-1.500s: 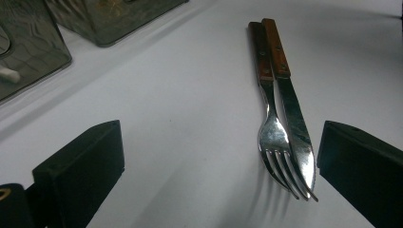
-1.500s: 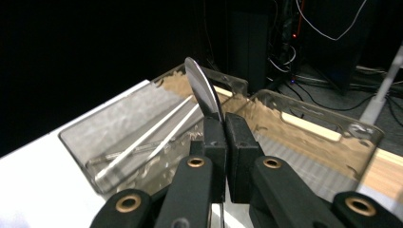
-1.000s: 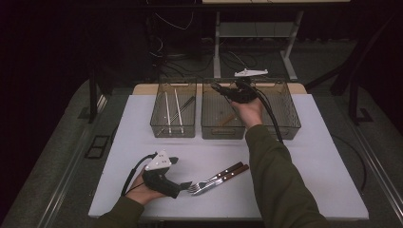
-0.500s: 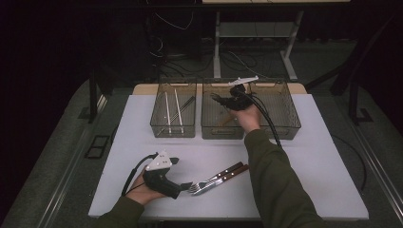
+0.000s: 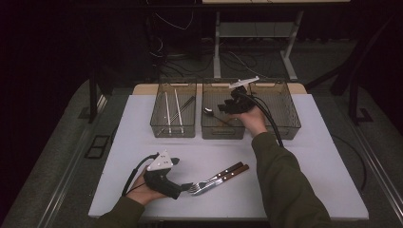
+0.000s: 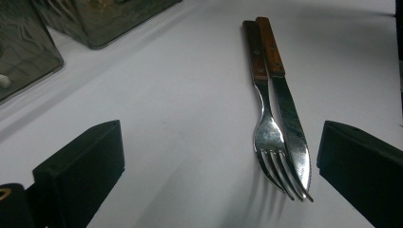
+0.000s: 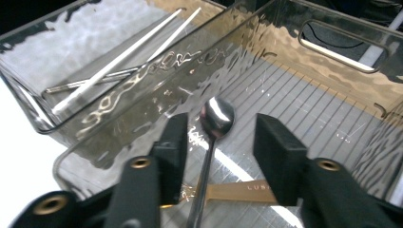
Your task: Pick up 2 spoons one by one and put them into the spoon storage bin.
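Two claws showed from above; up close, the right claw had just been opening, a spoon loose between its jaws in the middle bin. The left claw gaped around a fork and knife on the bench.

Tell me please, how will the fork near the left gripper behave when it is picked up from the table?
The fork looks like polished metal with a wooden handle, so it is probably stiff, and its smooth neck may slip between hard pads. It lies flat and touches the knife, so a push would likely move both. The left gripper is open around their tips.
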`<state>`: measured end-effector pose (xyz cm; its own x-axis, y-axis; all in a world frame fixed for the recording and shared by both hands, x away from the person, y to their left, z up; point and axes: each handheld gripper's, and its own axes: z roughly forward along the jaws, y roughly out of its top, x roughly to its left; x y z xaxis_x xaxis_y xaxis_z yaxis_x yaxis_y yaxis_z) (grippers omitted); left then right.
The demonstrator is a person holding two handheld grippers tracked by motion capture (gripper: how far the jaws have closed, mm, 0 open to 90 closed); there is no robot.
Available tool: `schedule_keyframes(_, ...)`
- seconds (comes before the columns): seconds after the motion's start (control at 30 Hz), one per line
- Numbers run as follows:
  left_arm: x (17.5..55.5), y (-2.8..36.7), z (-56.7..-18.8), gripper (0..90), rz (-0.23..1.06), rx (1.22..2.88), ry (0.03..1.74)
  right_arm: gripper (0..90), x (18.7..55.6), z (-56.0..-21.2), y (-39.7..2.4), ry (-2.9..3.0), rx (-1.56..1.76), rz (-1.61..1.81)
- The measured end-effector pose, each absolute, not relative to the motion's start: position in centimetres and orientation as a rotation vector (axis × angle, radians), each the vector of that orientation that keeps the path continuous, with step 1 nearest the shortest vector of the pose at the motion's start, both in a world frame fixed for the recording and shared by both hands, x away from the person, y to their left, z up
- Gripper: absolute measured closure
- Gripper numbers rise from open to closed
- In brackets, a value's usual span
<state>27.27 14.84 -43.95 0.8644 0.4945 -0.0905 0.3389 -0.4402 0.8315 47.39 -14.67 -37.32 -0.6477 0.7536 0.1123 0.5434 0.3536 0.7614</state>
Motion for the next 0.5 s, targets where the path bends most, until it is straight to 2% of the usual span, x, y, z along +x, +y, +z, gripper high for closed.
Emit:
schedule_keyframes(0.23, 27.3, 14.9, -44.0, 0.6, 0.212, 2.093, 0.597, 41.6, 46.0, -36.4, -16.0, 2.342, 1.181, 1.276)
schedule_keyframes(0.5, 27.2, 14.8, -44.0, 0.6, 0.209, 2.088, 0.604, 33.9, 43.1, -35.7, -17.8, 2.364, 1.107, 1.33)
